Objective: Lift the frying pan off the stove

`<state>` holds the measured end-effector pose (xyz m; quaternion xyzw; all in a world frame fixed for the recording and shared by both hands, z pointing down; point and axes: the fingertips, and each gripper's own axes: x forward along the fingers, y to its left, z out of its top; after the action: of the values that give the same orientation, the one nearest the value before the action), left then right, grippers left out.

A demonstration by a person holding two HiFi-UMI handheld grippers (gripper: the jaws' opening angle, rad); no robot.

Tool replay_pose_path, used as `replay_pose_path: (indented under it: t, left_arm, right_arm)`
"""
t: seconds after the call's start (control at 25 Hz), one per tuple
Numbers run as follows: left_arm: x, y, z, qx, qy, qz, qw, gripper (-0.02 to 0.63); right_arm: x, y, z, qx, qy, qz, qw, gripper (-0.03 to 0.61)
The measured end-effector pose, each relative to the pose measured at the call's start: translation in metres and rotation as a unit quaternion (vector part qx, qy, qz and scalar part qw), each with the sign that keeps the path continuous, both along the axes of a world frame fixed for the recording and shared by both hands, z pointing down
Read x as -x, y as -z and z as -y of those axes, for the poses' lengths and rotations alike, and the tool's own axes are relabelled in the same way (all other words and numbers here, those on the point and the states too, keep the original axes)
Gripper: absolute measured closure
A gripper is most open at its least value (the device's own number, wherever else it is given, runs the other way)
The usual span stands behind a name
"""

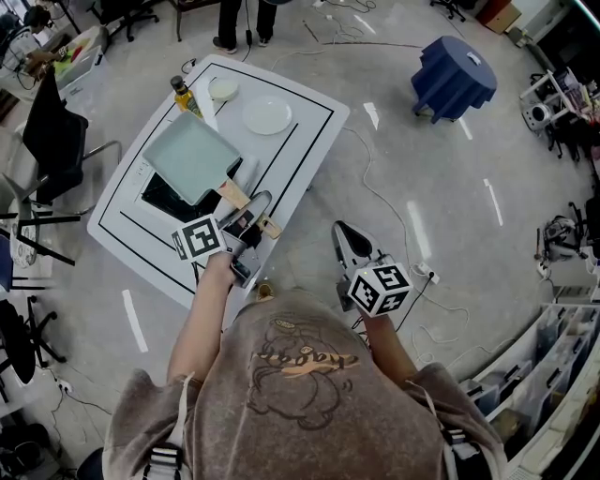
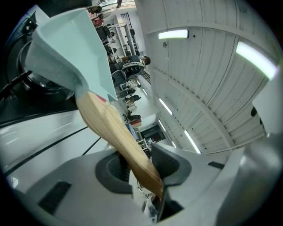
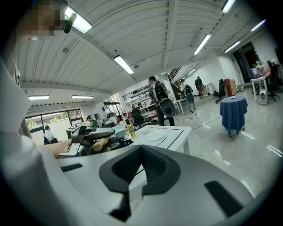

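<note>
A square pale-green frying pan (image 1: 190,155) hangs over the black portable stove (image 1: 161,199) on the white table (image 1: 309,112). Its wooden handle (image 1: 234,195) points toward me, and my left gripper (image 1: 251,214) is shut on it. In the left gripper view the handle (image 2: 115,132) runs between the pads of the left gripper (image 2: 139,165). There the pan (image 2: 75,48) tilts up, clear of the burner (image 2: 40,84) below. My right gripper (image 1: 345,236) hovers off the table's near corner, over the floor. It is shut and holds nothing (image 3: 140,170).
A white plate (image 1: 267,115), a small bowl (image 1: 223,88) and an oil bottle (image 1: 184,97) stand on the far part of the table. A black chair (image 1: 52,136) is at the left. A blue-draped round table (image 1: 453,75) is far right. A person's legs (image 1: 242,23) stand beyond the table.
</note>
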<state>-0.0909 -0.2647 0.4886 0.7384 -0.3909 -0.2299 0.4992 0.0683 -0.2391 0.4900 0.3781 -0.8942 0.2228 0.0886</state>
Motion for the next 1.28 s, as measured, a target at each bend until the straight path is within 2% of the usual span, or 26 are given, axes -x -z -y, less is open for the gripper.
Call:
replay_pose_path:
  t: [0.16, 0.36, 0.52, 0.72, 1.28]
  left_arm:
    - [-0.011, 0.003, -0.013, 0.004, -0.025, 0.019, 0.9995, 0.48]
    - [-0.039, 0.018, -0.027, -0.019, -0.075, -0.011, 0.9969, 0.48]
    - [-0.051, 0.012, -0.041, -0.005, -0.102, 0.0, 0.9948, 0.479]
    - [-0.075, 0.015, -0.055, -0.018, -0.148, -0.001, 0.9889, 0.479]
    - [-0.124, 0.006, -0.077, -0.004, -0.21, -0.014, 0.9776, 0.476]
  right_arm:
    - [0.003, 0.002, -0.002, -0.003, 0.0, 0.002, 1.0, 0.578]
    - [-0.001, 0.002, -0.001, -0.004, -0.008, 0.004, 1.0, 0.578]
    - [-0.004, 0.002, -0.002, -0.005, -0.016, 0.004, 1.0, 0.578]
    - [-0.013, 0.003, -0.004, -0.006, -0.03, 0.006, 1.0, 0.578]
    - [-0.04, 0.002, -0.007, -0.005, -0.067, -0.001, 0.998, 0.578]
